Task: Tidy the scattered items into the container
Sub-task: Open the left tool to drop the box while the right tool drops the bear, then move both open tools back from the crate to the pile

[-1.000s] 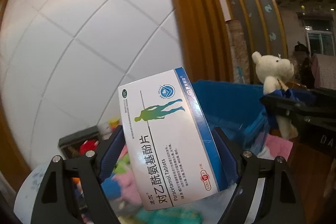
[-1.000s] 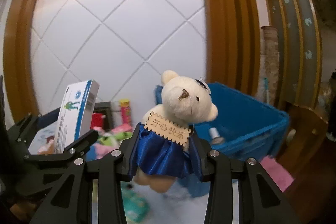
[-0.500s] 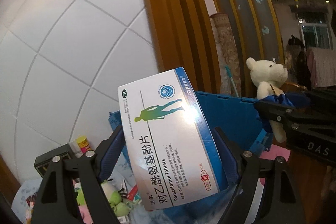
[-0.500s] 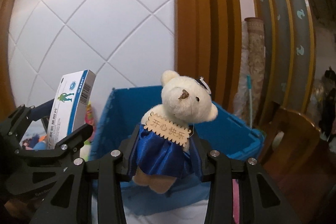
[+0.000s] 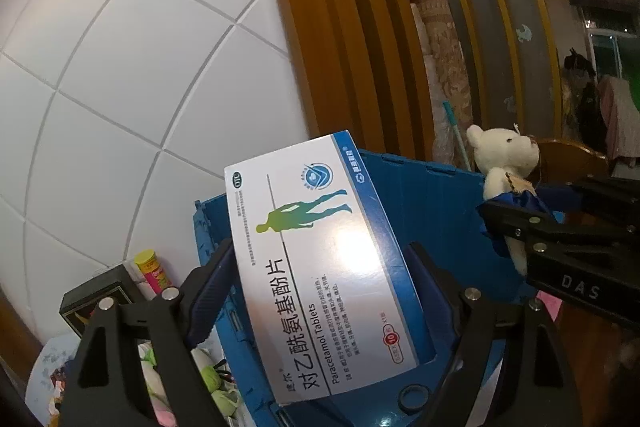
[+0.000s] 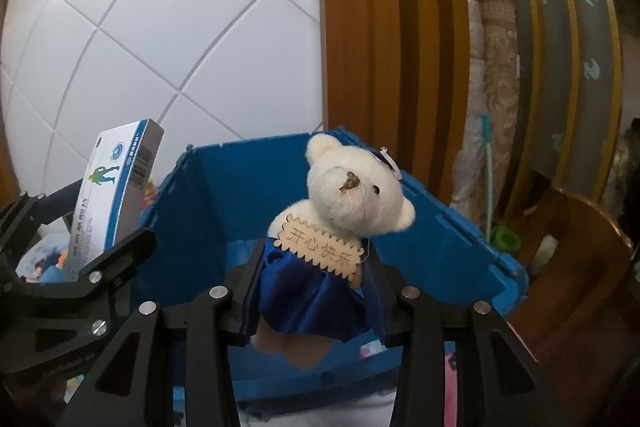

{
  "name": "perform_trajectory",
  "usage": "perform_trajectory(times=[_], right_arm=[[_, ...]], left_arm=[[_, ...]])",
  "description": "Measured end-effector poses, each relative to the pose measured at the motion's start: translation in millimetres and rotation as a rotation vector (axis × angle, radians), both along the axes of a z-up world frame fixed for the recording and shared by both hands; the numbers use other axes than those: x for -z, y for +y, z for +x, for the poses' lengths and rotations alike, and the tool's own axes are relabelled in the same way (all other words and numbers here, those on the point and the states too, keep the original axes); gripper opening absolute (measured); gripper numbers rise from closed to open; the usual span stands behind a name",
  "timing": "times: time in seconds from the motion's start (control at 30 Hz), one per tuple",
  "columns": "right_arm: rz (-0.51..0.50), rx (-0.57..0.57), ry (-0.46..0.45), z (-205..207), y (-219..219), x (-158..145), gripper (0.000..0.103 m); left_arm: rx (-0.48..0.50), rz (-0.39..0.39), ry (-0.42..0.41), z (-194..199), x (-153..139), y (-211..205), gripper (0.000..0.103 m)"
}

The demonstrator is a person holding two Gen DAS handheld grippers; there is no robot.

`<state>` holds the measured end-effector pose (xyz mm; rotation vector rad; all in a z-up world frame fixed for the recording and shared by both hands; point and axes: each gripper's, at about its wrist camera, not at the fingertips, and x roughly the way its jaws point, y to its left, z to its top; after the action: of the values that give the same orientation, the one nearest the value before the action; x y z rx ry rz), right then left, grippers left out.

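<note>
My left gripper (image 5: 316, 259) is shut on a white and blue paracetamol tablet box (image 5: 320, 267), held upright and tilted, in front of the blue bin (image 5: 424, 203). My right gripper (image 6: 314, 267) holds a cream teddy bear (image 6: 352, 187) by its blue satin dress, over the open blue bin (image 6: 248, 195). Its jaws are opening, with the dress still pressed between the pads. A wooden tag hangs on the bear's chest. Each gripper shows at the edge of the other's view. The bin floor is mostly hidden behind the held items.
Left of the bin lie a yellow and pink tube (image 5: 152, 269), a black box (image 5: 100, 291) and soft green toys (image 5: 212, 383). A wooden chair (image 6: 580, 247) and a rolled carpet (image 6: 496, 67) stand right of the bin. A white tiled wall is behind.
Both grippers have swung to the right with their loads. The blue bin now sits straight ahead and larger, and the scattered items have slid off to the left.
</note>
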<state>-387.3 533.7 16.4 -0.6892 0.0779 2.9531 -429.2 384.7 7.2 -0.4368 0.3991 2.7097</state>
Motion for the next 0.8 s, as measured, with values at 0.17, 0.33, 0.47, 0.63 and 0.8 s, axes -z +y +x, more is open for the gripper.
perform_trajectory(times=[0.17, 0.33, 0.47, 0.63, 0.8], right_arm=[[-0.003, 0.011, 0.012, -1.4, 0.1, 0.2, 0.074], [-0.005, 0.021, 0.025, -2.8, 0.3, 0.5, 0.082], [-0.006, 0.028, 0.036, -3.5, 0.6, 0.2, 0.082], [0.014, 0.037, 0.054, -2.5, 2.0, -2.5, 0.082], [0.016, 0.043, 0.085, 7.3, -1.2, -7.7, 0.084]], left_arm=[[-0.037, -0.026, -0.011, -6.0, 6.5, 1.7, 0.103], [-0.042, -0.023, -0.009, -10.1, 6.2, 8.2, 0.103], [-0.043, -0.024, -0.028, -14.8, 8.8, 13.4, 0.103], [-0.048, -0.003, 0.007, -11.7, 2.6, 10.4, 0.103], [-0.062, 0.029, 0.013, -5.3, 0.5, -3.9, 0.103]])
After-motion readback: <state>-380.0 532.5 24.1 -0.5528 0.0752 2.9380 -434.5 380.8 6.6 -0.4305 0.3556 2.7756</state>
